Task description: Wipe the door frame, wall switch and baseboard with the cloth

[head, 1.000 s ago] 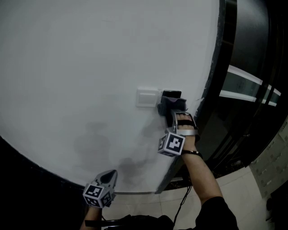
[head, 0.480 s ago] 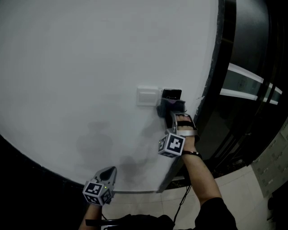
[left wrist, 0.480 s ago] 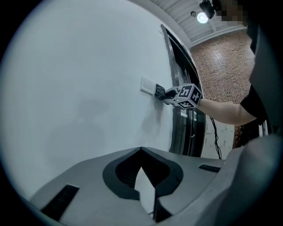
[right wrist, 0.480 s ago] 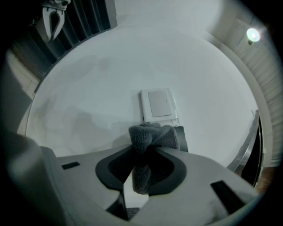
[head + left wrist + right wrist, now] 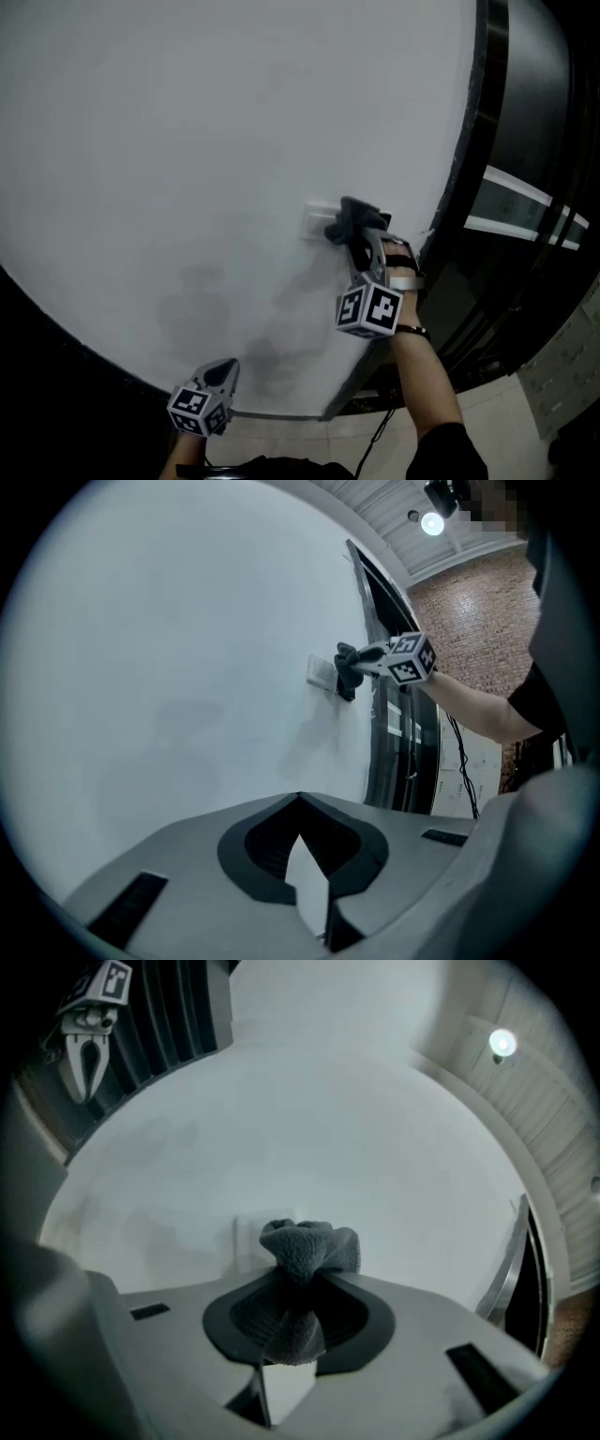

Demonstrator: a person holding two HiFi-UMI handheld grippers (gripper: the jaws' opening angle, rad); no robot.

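Head view: dark cloth (image 5: 354, 220) bunched in right gripper (image 5: 361, 239), clamped tight, pressed against right edge of wall switch (image 5: 317, 221) on pale wall (image 5: 187, 141). Low and near, left gripper (image 5: 225, 370) with jaws together, empty, well apart from cloth. Seemingly mid-wipe at wall switch; no telling whether door frame (image 5: 483, 122) at right already done; baseboard probably left.

Wall switch (image 5: 316, 222) on wall (image 5: 187, 141), left of door frame (image 5: 486, 112). Cloth (image 5: 354, 219) sits in right gripper (image 5: 360, 240) jaws, over the switch's right side. Left gripper (image 5: 228, 369) is low-left near the wall's bottom edge, well apart from the switch.
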